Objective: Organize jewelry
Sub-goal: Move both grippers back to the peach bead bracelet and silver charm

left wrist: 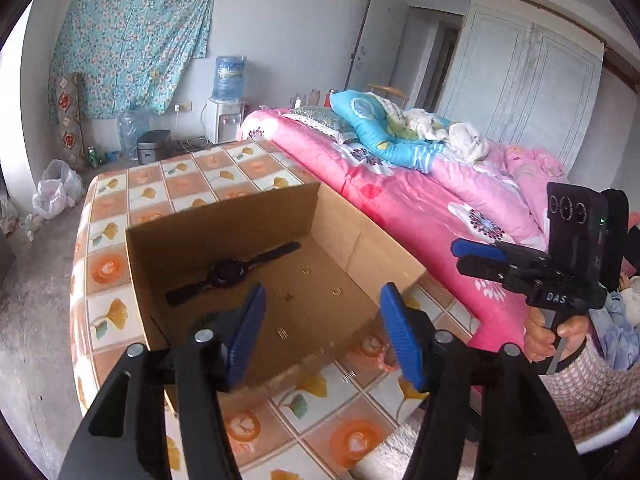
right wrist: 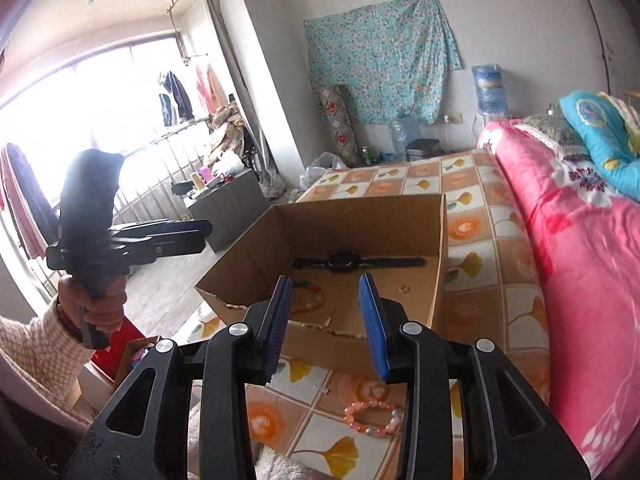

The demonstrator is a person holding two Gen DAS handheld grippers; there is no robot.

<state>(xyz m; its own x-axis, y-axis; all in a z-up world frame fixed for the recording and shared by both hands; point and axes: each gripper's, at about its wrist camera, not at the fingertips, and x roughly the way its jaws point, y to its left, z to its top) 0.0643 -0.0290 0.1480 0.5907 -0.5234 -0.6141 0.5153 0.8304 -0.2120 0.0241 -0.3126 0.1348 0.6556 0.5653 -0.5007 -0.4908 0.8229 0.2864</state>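
Jewelry sits mostly inside an open cardboard box [right wrist: 438,240] on the tiled-pattern tabletop [right wrist: 476,256]. Box contents: black wristwatch [right wrist: 344,262] laid flat toward the far wall; beaded bracelet [right wrist: 310,294] at 7 o'clock from the watch; small ring [right wrist: 405,289] at 4 o'clock from it, near the right wall. Left wrist view also shows two small gold rings [left wrist: 337,291] on the box floor. Outside the box, a pink bead bracelet [right wrist: 370,416] lies on the tabletop at 6 o'clock from it, near the front wall. Left gripper [left wrist: 322,332] jaws released, nothing between them, hanging over the box's near edge. Right gripper [right wrist: 324,320] jaws parted, empty, over the torn front wall. Pink bed [right wrist: 580,260] at 3 o'clock.
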